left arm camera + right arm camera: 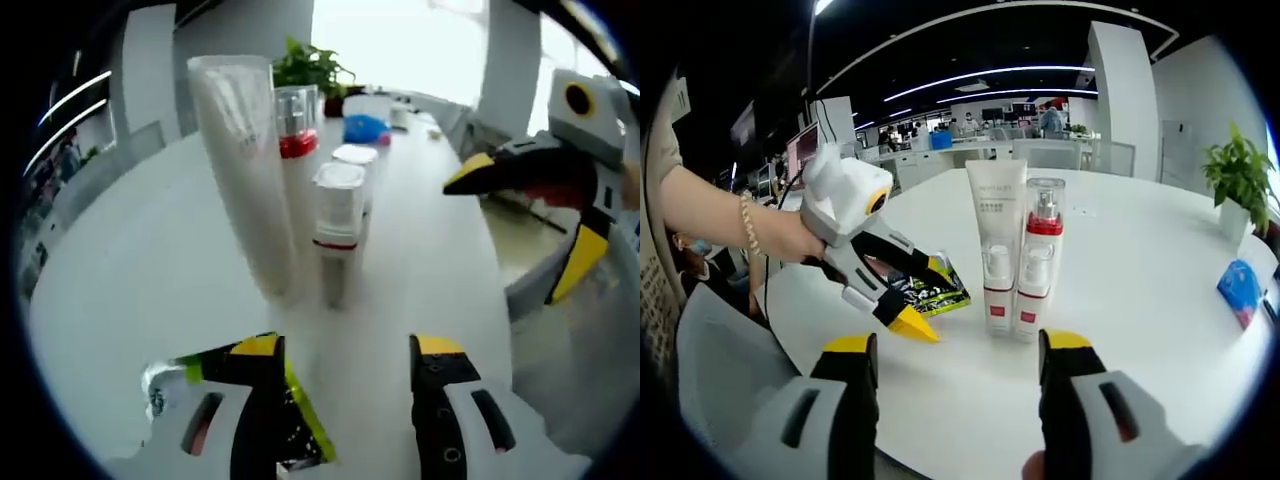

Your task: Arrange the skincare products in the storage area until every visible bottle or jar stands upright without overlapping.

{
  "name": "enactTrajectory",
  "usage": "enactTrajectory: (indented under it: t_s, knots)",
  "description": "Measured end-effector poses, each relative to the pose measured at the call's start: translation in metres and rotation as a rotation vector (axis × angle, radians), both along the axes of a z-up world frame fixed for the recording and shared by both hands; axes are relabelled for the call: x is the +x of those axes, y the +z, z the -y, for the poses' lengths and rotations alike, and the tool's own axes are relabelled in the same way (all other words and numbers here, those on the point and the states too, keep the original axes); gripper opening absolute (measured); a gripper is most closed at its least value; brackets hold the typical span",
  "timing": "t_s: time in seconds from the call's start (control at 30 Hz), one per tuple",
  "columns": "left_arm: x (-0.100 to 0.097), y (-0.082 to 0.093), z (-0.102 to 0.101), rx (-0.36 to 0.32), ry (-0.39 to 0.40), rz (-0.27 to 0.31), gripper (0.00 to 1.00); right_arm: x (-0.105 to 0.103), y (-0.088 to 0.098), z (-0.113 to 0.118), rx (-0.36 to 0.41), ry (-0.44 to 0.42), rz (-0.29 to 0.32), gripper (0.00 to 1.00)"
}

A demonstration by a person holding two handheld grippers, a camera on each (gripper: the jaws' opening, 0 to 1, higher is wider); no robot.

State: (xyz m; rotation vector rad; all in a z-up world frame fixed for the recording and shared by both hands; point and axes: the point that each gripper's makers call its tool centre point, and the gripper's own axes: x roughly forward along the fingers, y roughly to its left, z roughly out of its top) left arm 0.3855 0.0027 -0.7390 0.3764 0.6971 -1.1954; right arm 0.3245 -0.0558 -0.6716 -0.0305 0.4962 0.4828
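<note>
At centre frame in the right gripper view, a tall white squeeze tube point(996, 215) and a clear red-banded pump bottle point(1042, 245) stand upright, touching, on the round white surface point(1140, 300). Your right tool point(955, 350) is spread, holding nothing. Your left tool point(925, 300), jaws parted, hovers at centre left above a green-black sachet point(940, 290).
</note>
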Motion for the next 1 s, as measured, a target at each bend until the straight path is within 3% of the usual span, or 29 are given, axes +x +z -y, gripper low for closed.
enactTrajectory:
  t_s: [0.47, 0.63, 1.0]
  knots:
    - [-0.032, 0.020, -0.075, -0.074, 0.273, -0.113, 0.68, -0.008, 0.014, -0.005, 0.031, 0.020, 0.007, 0.76]
    - [-0.050, 0.029, -0.102, -0.116, 0.360, -0.126, 0.73, -0.014, 0.017, -0.008, 0.038, 0.033, 0.005, 0.79]
    - [-0.083, 0.041, -0.154, -0.133, 0.498, -0.121, 0.81, -0.027, 0.020, -0.015, 0.060, 0.056, 0.003, 0.81]
